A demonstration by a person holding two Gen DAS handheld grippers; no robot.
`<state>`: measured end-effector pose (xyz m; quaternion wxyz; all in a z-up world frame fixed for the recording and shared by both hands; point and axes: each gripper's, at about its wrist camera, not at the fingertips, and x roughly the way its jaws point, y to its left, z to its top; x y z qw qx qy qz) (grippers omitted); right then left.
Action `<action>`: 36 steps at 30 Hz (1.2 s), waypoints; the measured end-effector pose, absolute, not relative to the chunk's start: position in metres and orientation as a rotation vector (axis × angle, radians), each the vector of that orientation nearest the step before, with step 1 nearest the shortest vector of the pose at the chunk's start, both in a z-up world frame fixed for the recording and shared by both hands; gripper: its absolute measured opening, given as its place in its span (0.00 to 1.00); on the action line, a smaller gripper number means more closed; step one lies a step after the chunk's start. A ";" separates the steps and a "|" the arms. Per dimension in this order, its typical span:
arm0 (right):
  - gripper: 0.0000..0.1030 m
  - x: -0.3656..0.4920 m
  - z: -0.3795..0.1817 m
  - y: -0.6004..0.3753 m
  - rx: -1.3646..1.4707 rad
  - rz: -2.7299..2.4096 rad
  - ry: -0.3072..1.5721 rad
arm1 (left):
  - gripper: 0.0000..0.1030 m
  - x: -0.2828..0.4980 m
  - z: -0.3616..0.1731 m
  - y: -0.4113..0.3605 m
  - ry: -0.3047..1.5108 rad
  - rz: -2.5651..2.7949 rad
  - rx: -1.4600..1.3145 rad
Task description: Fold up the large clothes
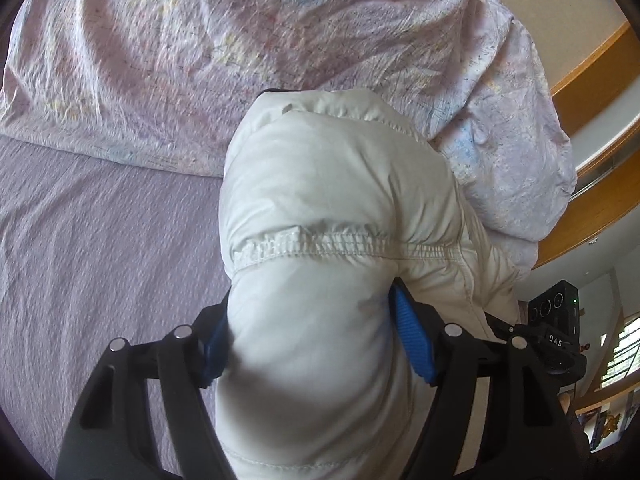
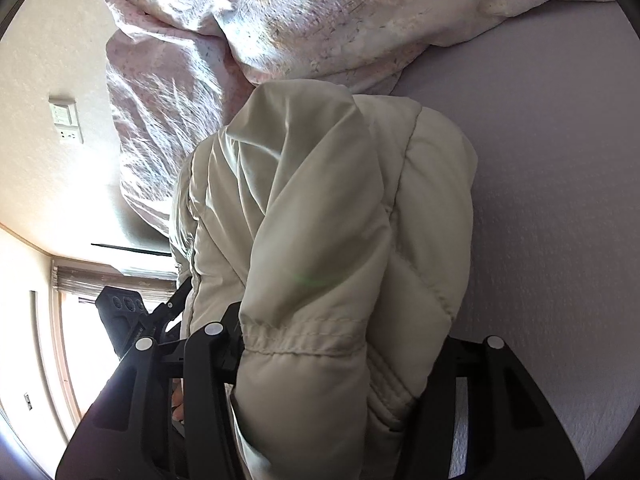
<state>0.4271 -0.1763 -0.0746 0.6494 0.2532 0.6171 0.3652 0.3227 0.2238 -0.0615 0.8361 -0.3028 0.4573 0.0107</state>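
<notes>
A cream-white padded jacket (image 1: 340,184) hangs bunched over a bed with a lilac sheet (image 1: 100,240). My left gripper (image 1: 316,344) is shut on a thick fold of the jacket near an elastic seam; the blue pads (image 1: 412,336) press it from both sides. In the right wrist view the same jacket (image 2: 344,208) fills the middle, and my right gripper (image 2: 332,364) is shut on another thick fold by a stitched hem; its pads are hidden by the fabric. Both grippers hold the jacket up off the sheet.
A crumpled pale floral duvet (image 1: 240,40) lies at the far side of the bed, also seen in the right wrist view (image 2: 320,8). A wooden bed frame (image 1: 592,60) is at the right. The other gripper's body (image 1: 556,320) shows close by. A wall with switches (image 2: 66,118) is at left.
</notes>
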 end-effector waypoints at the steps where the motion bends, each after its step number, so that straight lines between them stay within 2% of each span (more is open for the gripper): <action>1: 0.50 0.425 -0.076 -0.178 0.582 0.825 1.404 | 0.69 0.323 -0.061 0.223 0.968 0.026 -0.634; 3: 0.51 0.422 -0.079 -0.181 0.592 0.815 1.406 | 0.71 0.323 -0.061 0.219 0.971 0.039 -0.604; 6: 0.64 0.420 -0.080 -0.177 0.552 0.742 1.397 | 0.74 0.330 -0.059 0.210 0.979 0.068 -0.569; 9: 0.72 0.412 -0.065 -0.179 0.443 0.703 1.345 | 0.77 0.331 -0.051 0.205 0.984 0.112 -0.522; 15: 0.77 0.394 -0.016 -0.198 0.229 0.612 1.175 | 0.77 0.316 -0.016 0.195 0.913 0.175 -0.379; 21: 0.76 0.382 0.029 -0.196 0.113 0.547 0.956 | 0.81 0.316 0.006 0.167 0.851 0.181 -0.273; 25: 0.60 0.375 0.039 -0.167 0.019 0.583 0.904 | 0.81 0.322 0.006 0.145 0.851 0.165 -0.205; 28: 0.55 0.378 0.035 -0.149 -0.011 0.580 0.887 | 0.81 0.324 0.001 0.141 0.857 0.159 -0.192; 36: 0.55 0.384 0.009 -0.125 -0.078 0.547 0.889 | 0.83 0.332 -0.024 0.143 0.877 0.192 -0.171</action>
